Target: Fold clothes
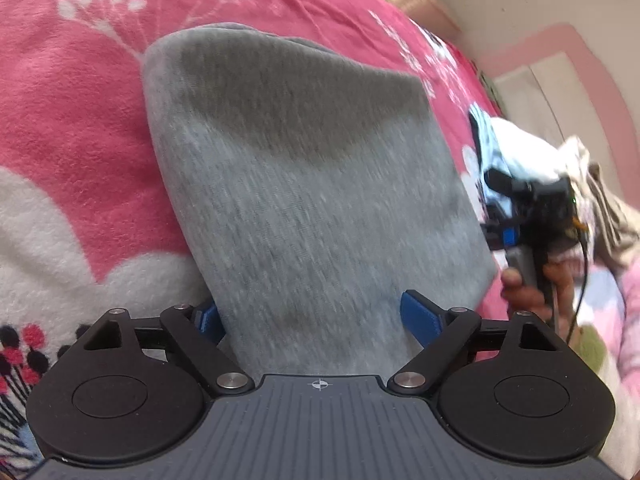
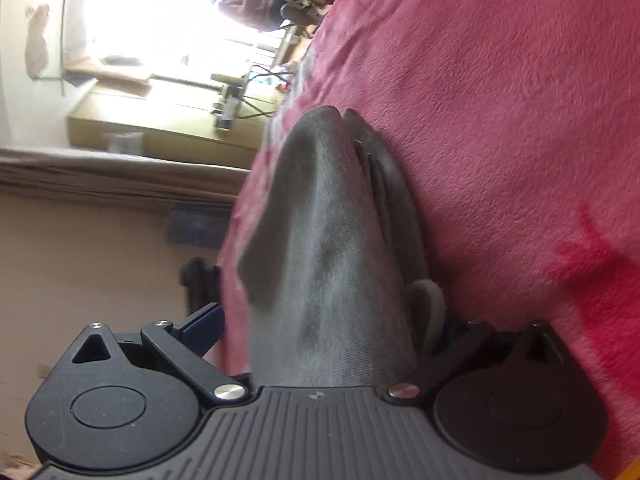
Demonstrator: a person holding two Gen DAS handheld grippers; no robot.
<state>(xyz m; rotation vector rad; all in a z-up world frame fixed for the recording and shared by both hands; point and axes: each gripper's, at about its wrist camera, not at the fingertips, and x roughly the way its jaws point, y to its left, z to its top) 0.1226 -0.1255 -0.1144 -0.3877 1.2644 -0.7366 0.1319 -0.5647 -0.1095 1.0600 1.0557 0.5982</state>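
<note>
A folded grey garment (image 1: 304, 168) lies on a pink floral blanket (image 1: 72, 120). My left gripper (image 1: 314, 314) is open, and its blue fingers (image 1: 420, 316) stand wide apart on either side of the garment's near end. In the right wrist view the same grey garment (image 2: 332, 248) shows several stacked folds and runs between the spread fingers of my open right gripper (image 2: 326, 326). Its left blue finger (image 2: 204, 324) shows, while cloth hides the right one. The left wrist view also shows the right gripper (image 1: 516, 204) held in a hand (image 1: 520, 284) by the garment's right edge.
A heap of white and light-blue clothes (image 1: 520, 148) and a striped beige cloth (image 1: 600, 200) lie at the blanket's right. A sleeve in pastel fleece (image 1: 600, 320) is at the far right. Beyond the bed edge stand a cardboard box (image 2: 120, 128) and a bright window (image 2: 160, 20).
</note>
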